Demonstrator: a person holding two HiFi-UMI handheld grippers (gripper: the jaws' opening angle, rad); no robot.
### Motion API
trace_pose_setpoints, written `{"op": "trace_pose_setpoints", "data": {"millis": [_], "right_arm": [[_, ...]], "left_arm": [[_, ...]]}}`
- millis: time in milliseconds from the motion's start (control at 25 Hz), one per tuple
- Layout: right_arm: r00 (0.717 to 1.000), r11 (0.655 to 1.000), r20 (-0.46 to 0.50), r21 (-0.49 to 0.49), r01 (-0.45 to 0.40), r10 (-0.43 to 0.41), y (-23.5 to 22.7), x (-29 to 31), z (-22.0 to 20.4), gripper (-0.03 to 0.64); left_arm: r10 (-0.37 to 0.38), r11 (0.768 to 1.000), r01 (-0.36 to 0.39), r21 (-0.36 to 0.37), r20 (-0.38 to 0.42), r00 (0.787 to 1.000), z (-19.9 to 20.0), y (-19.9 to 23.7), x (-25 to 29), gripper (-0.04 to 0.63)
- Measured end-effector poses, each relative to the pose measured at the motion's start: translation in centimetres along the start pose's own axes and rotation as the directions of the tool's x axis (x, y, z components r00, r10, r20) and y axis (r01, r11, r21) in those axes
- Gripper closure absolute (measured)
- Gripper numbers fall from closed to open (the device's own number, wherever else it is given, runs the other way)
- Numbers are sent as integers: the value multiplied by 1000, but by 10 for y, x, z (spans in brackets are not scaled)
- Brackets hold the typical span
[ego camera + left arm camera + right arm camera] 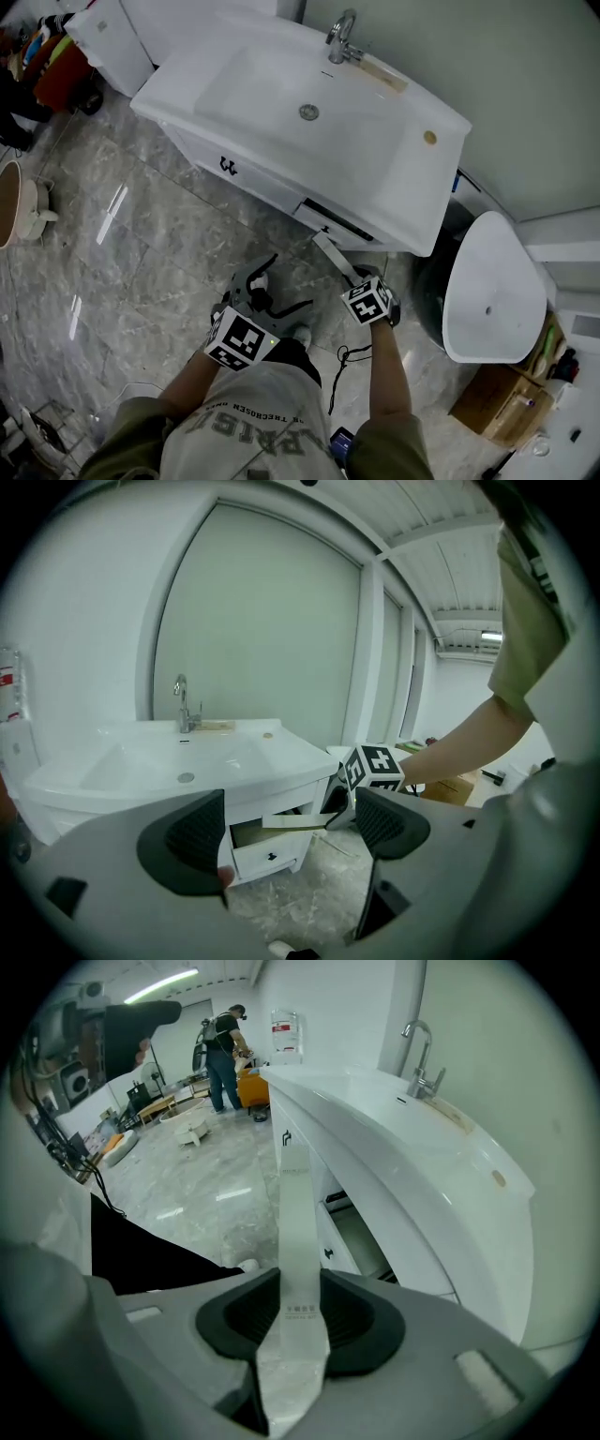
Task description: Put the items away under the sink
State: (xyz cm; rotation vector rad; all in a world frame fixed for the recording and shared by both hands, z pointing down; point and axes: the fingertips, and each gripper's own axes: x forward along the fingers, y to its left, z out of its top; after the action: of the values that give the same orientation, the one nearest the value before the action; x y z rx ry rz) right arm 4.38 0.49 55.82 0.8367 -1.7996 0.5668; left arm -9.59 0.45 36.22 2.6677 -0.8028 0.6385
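Note:
A long, flat white box (336,259) is pinched at its near end by my right gripper (354,281), which is shut on it. Its far end points at the open drawer (335,221) under the white sink (272,89). In the right gripper view the long white box (298,1213) runs forward from between the pads (361,1321), with the drawer (354,1234) just to its right. My left gripper (281,289) hangs open and empty above the floor, left of the right one. Seen between the left gripper's pads (192,841) are the box (295,820) and the pulled-out drawer (269,852).
The vanity cabinet (234,169) stands on a marble floor. A white oval basin (492,286) and a cardboard box (502,405) are at the right. A black cable (343,362) lies by my feet. A person (223,1049) stands far off in the room.

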Motion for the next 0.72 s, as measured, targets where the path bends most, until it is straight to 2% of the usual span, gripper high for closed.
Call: {"op": "trace_pose_setpoints", "data": {"millis": [240, 400, 720], "right_arm": [[999, 999, -26, 45, 23, -21, -12, 27, 5, 485], [999, 999, -34, 13, 32, -32, -26, 54, 3, 485], [996, 994, 3, -58, 92, -92, -61, 131, -2, 485]], "left_arm": [[-72, 997, 72, -15, -29, 997, -15, 23, 24, 178], [-73, 997, 72, -34, -22, 997, -37, 30, 48, 178], [-72, 995, 71, -64, -4, 997, -120, 42, 111, 178]]}}
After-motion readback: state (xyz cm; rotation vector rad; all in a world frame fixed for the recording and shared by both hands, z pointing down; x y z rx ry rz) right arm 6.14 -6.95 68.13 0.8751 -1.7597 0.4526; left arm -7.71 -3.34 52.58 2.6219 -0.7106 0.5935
